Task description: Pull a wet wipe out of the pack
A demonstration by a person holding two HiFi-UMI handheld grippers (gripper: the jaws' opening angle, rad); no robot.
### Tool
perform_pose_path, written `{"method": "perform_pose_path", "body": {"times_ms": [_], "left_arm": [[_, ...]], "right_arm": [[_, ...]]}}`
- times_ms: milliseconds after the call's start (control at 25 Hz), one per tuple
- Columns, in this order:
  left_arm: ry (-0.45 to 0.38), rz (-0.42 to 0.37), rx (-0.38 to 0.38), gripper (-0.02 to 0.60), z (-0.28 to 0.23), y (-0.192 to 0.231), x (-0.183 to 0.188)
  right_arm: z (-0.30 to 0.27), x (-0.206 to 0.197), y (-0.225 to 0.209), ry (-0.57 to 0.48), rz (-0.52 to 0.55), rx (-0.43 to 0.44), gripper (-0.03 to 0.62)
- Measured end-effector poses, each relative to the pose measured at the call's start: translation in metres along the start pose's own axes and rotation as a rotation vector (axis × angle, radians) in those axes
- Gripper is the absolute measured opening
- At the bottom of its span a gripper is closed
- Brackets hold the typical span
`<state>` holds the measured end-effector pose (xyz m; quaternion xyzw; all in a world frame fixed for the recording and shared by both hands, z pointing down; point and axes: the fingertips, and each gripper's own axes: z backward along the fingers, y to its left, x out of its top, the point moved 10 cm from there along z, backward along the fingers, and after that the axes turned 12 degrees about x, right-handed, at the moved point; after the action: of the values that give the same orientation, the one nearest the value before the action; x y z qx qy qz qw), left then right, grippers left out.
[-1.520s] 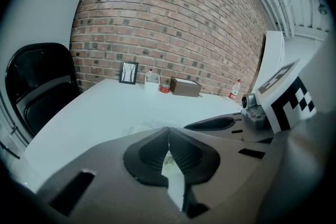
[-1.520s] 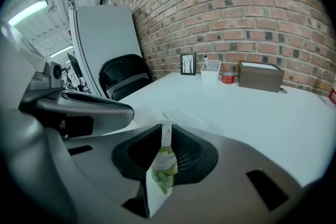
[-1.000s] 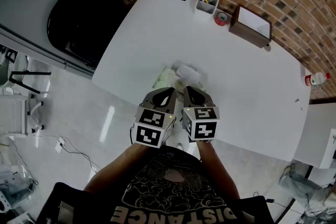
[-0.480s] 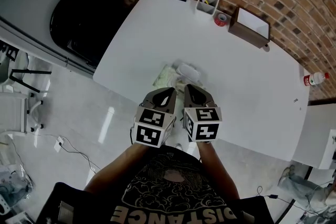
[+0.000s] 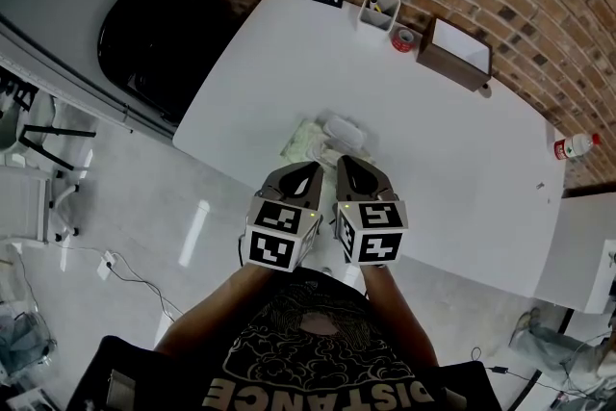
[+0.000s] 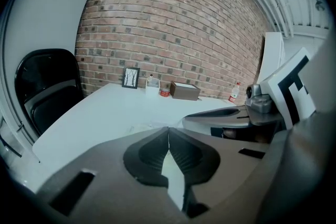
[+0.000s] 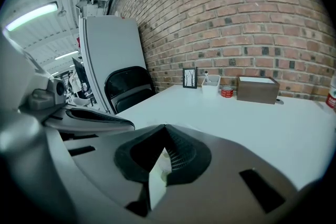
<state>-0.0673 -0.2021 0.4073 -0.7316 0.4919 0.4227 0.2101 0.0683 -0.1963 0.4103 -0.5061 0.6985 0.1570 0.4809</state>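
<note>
Left gripper point(image 5: 310, 170) and right gripper point(image 5: 345, 166) hang side by side just short of the wet wipe pack point(image 5: 308, 142). Each gripper's own view shows its jaws pressed together at the tips with nothing caught between them. The pack lies flat near the edge of the worktop point(image 5: 462, 159) closest to me, with its pale lid point(image 5: 345, 130) on the right half. I cannot tell whether that lid is up or whether a wipe pokes out. By my reading the reach has not begun. I'd part the right jaws first, come down over the lid opening and pinch only the topmost fold. The left gripper should press down the pack's greenish end so the whole pack doesn't lift as I pull straight up.
</note>
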Motion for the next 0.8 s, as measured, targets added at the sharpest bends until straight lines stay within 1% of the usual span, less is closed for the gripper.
{"method": "perform_pose_path", "body": {"times_ms": [360, 800], "left_arm": [[-0.019, 0.012, 0.036, 0.014, 0.011, -0.002, -0.005], [-0.039, 0.025, 0.062, 0.012, 0.027, -0.009, -0.01]], "right_arm": [[0.009, 0.001, 0.007, -0.026, 0.025, 0.028, 0.015], [0.022, 0.0, 0.016, -0.046, 0.054, 0.056, 0.015]]}}
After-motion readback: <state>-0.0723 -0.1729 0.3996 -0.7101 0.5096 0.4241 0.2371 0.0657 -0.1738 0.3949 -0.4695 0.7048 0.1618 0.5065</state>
